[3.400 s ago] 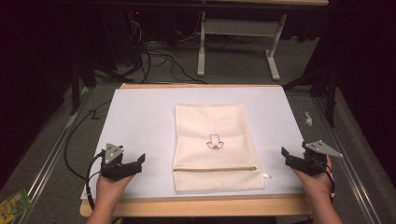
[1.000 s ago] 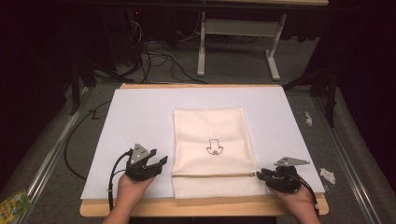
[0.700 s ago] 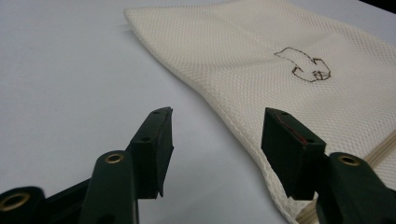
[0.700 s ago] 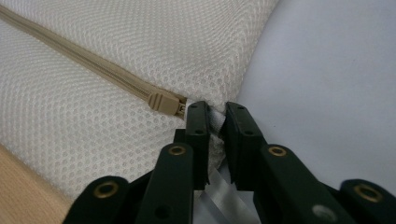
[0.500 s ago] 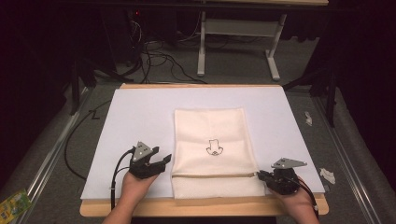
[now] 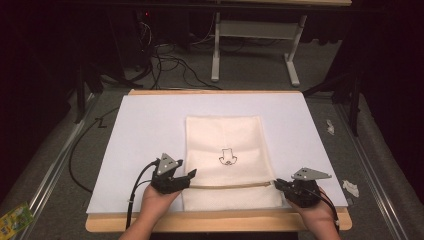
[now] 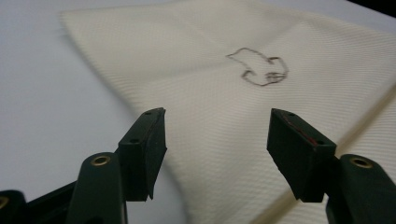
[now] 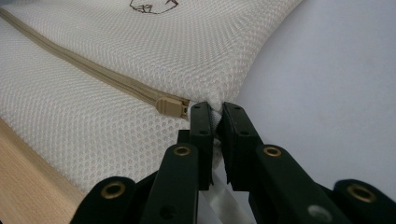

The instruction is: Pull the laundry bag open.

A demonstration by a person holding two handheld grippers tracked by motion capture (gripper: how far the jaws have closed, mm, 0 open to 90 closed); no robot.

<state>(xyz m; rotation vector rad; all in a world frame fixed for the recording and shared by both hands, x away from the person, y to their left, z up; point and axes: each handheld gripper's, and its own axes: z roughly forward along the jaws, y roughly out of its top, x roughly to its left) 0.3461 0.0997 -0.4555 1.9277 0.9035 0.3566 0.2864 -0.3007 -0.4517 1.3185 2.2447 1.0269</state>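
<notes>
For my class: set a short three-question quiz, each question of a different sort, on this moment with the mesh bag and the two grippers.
1. True or false: the right gripper has its fingers closed on the edge of the mesh bag.
2. The left gripper is: A) open above the bag, B) shut on the zip pull, C) lying on the floor.
3. Fill in: the beige zip pull sits at the end of the zip nearest the ____ gripper.

Key: 1 true; 2 A; 3 right.
</notes>
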